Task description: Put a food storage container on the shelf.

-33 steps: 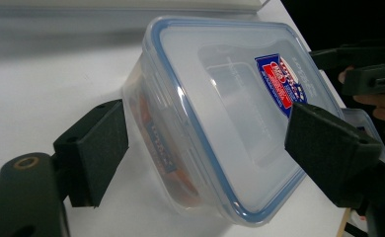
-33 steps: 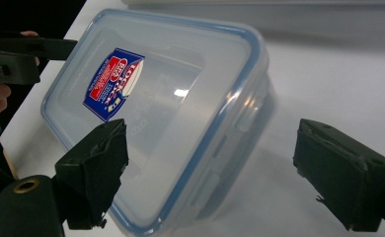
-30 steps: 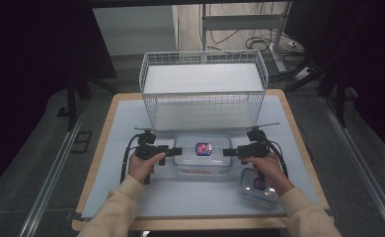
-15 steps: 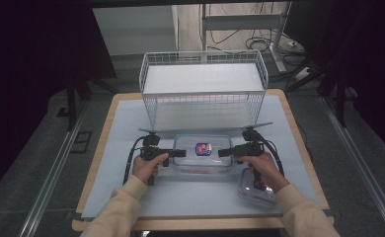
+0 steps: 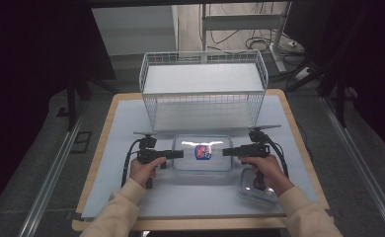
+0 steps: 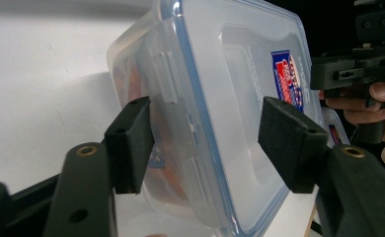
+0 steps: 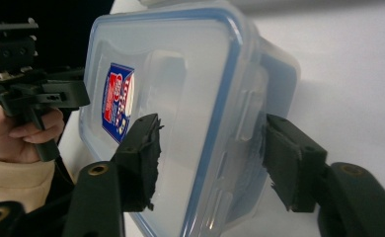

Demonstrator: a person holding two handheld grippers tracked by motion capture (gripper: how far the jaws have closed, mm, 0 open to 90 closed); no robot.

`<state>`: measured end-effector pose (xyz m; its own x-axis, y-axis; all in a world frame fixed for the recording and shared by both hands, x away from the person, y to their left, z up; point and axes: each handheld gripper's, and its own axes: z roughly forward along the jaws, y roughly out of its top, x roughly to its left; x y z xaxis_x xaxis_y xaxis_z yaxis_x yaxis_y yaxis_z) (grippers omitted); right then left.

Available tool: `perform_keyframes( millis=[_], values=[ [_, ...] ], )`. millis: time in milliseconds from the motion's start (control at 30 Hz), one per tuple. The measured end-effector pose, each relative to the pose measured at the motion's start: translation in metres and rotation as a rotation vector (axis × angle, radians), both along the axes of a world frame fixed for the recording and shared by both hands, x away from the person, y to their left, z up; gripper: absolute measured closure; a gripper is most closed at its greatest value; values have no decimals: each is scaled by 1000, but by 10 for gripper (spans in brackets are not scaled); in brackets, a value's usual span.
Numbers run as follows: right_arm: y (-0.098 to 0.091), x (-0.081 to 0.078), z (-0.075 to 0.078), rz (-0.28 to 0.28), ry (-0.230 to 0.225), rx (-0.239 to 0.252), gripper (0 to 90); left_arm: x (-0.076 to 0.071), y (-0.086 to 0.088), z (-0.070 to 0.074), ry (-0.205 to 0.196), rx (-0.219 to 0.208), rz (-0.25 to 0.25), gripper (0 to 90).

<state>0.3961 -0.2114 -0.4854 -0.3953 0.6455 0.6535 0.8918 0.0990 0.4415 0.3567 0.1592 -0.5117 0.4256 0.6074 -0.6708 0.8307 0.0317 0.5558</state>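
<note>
The left gripper (image 5: pixel 176 154) sat at the left end of the clear box (image 5: pixel 203 153), in the middle of the pale mat (image 5: pixel 116 148) on the table. Its jaws had just been closing, w/ the box's short end between them. In the left gripper view one pad was by the side clip of the box and the other hung over the lid (image 6: pixel 240 98). They didn't look tight on it yet, so the jaws were apart around the box. A black cable (image 5: pixel 128 165) ran from that gripper back to the hand.

The box had a blue-edged lid and a red & blue sticker (image 5: pixel 202 151) on top. Something orange was inside, but it was too blurry to tell what.

Right behind the box stood a white wire basket (image 5: pixel 203 89). It was close, almost touching the box's far side, and it blocked the way fwd.

The right gripper (image 5: pixel 226 151) was at the box's right end. Its jaws had just been closing too, one pad over the lid (image 7: pixel 166 98) and one by the side wall. A gap showed, so not clamped.

Near the right hand (image 5: pixel 264 168), toward the front right corner, lay a 2nd small box (image 5: pixel 253 190), partly under the wrist.
</note>
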Motion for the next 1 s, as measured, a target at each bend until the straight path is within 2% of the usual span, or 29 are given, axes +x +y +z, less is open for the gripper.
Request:
perform_keyframes(
  millis=[200, 367, 433, 567, 767, 800, 1000],
  values=[
    [0, -5, 1, -18, -19, 25, 450, -8, 2, 3, -29, -2, 15, 434],
    [1, -8, 6, -9, -55, 17, 461, -12, 2, 7, -79, 20, 33, 449],
    [1, -8, 6, -4, -76, 15, 461, -13, 2, 7, -85, 20, 32, 450],
    [1, -9, 8, -3, -89, 19, 461, -14, 2, 10, -105, 14, 34, 454],
    [0, -10, 17, 3, -123, 22, 461, -16, 2, 21, -136, 16, 32, 460],
    [0, -11, 22, 7, -142, 23, 461, -16, 2, 24, -145, 18, 30, 460],
    [-1, -12, 34, 13, -180, 23, 461, -16, 1, 36, -174, 21, 25, 464]
  ],
)
